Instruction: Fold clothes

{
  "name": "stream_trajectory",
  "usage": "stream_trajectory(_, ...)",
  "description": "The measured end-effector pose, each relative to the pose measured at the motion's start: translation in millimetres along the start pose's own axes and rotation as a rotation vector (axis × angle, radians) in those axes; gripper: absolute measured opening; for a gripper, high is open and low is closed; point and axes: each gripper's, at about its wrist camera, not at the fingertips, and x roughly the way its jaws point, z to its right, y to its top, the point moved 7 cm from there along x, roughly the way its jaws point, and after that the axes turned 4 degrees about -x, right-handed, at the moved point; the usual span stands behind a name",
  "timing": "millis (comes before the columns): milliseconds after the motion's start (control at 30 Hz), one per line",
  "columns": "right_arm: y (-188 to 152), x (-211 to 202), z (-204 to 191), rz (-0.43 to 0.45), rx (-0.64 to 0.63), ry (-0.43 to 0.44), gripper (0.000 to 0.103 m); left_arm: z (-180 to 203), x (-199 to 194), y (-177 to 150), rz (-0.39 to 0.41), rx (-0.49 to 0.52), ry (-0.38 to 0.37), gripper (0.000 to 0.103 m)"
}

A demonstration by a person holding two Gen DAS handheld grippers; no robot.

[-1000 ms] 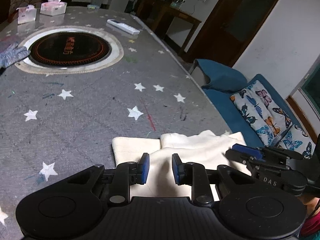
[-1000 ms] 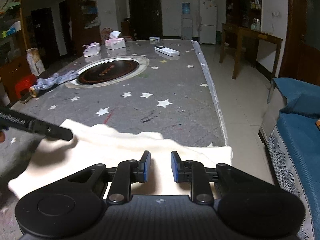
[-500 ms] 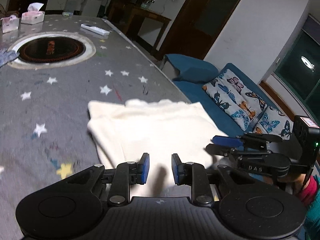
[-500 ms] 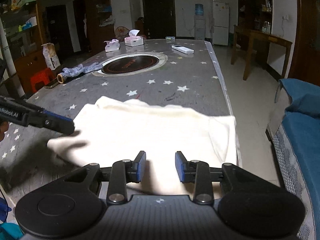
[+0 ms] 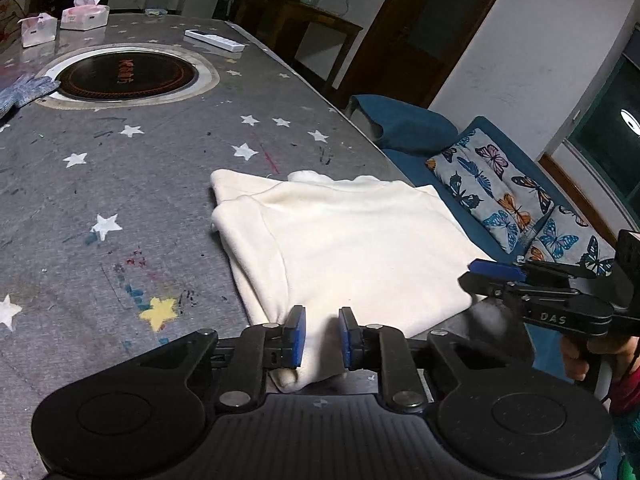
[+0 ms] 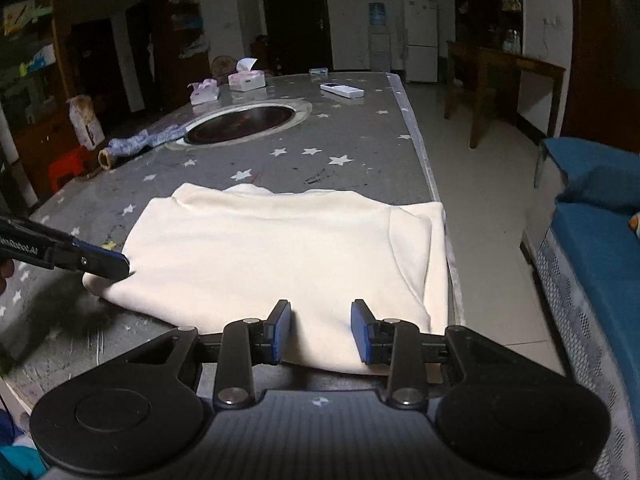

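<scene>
A folded cream garment (image 5: 352,248) lies flat on the grey star-patterned table (image 5: 120,184), near its right edge; it also shows in the right wrist view (image 6: 280,256). My left gripper (image 5: 322,338) is open and empty, just over the garment's near edge. My right gripper (image 6: 320,332) is open wider and empty, above the garment's near edge. The right gripper also shows in the left wrist view (image 5: 496,272), off the garment's near right corner. The left gripper shows in the right wrist view (image 6: 108,264), at the garment's left corner.
A round black hotplate (image 5: 124,74) is set in the table's far half. Tissue boxes (image 5: 84,16), a white remote (image 5: 214,40) and a blue-grey glove (image 5: 24,90) lie around it. A blue sofa with butterfly cushions (image 5: 512,196) stands beyond the table's right edge.
Both grippers pulled back toward the table's near end and rose off the garment. The right gripper's jaws opened wider. The garment now lies folded and let go.
</scene>
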Motion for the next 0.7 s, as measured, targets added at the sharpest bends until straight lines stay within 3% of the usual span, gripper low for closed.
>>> stream_trajectory(233,1,-5,2,0.000,-0.002,-0.011,0.033,3,-10,0,0.019,-0.004,0.023,0.021)
stream_trajectory(367,3,-9,-3,0.007,-0.005,-0.018,0.040,8,-17,-1,0.034,-0.005,0.040,0.043)
stream_trajectory(433,3,-10,-5,0.011,-0.008,-0.024,0.043,9,-21,-1,0.043,-0.007,0.047,0.045)
stream_trajectory(500,3,-11,-7,0.015,-0.001,-0.024,0.043,9,-24,-2,0.054,-0.015,0.052,0.054)
stream_trajectory(700,4,-14,-17,0.020,-0.006,-0.023,0.055,10,-33,-5,0.077,-0.039,0.069,0.069)
